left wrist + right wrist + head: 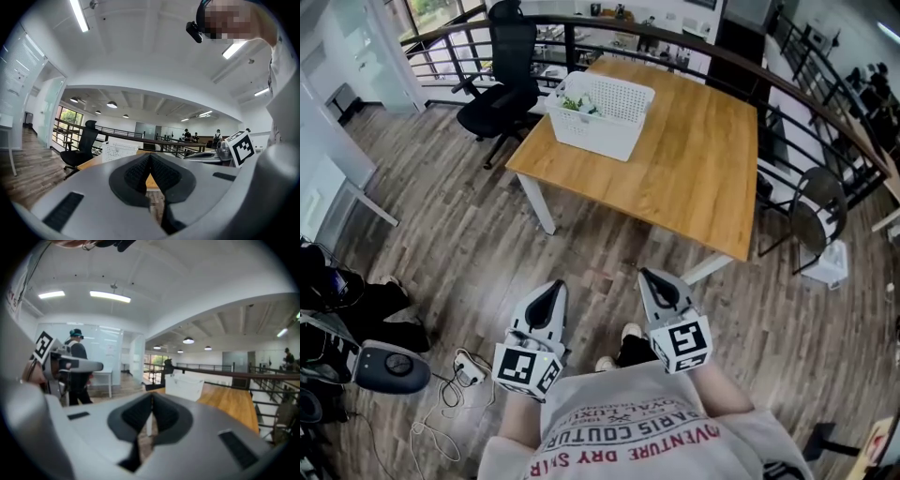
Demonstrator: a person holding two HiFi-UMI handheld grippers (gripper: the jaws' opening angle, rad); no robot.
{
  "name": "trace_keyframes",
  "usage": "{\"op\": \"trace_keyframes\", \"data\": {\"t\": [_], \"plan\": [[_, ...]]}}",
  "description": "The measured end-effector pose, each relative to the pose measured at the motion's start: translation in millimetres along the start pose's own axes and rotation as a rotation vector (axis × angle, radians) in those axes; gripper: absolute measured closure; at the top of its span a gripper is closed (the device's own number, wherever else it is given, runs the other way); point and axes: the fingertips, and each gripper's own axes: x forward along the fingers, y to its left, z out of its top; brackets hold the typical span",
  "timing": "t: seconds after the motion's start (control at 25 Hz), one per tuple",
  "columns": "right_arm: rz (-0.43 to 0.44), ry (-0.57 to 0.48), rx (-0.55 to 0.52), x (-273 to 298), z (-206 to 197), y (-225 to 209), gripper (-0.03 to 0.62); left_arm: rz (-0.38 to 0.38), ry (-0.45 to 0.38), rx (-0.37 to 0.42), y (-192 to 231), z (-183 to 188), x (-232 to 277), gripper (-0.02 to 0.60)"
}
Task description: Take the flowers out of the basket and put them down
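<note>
A white perforated basket (602, 112) stands on the far left part of a wooden table (694, 169). Green stems of the flowers (579, 105) show inside its left end. Both grippers are held close to my body, well short of the table. My left gripper (548, 292) is shut with nothing between its jaws. My right gripper (653, 278) is shut and empty too. From the left gripper view the basket (119, 151) is small and far ahead, beyond the left gripper (150, 157). In the right gripper view the basket (184, 386) also sits far beyond the right gripper (152, 397).
A black office chair (502, 80) stands left of the table and a dark round chair (814, 211) at its right side. A railing (787, 94) curves behind the table. Bags and cables (441, 389) lie on the wooden floor at the lower left. People stand in the background.
</note>
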Motion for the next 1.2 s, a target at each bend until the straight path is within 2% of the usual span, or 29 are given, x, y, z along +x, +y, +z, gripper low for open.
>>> {"op": "trace_keyframes", "data": {"t": [0.2,0.36,0.64,0.88,1.2], "plan": [[0.035,0.016,-0.003,49,-7,-9,0.566,0.047,0.006,-0.027,39,-12,26,0.558],[0.065,0.005,0.005,102,-5,-34,0.565,0.072,0.008,-0.014,70,-12,69,0.558],[0.090,-0.004,0.021,216,22,-107,0.565,0.098,0.005,-0.001,140,13,182,0.558],[0.095,-0.054,0.042,299,48,-179,0.565,0.095,-0.033,0.025,180,39,281,0.558],[0.109,-0.025,0.045,378,69,-245,0.565,0.081,0.016,0.003,218,47,387,0.558]]}}
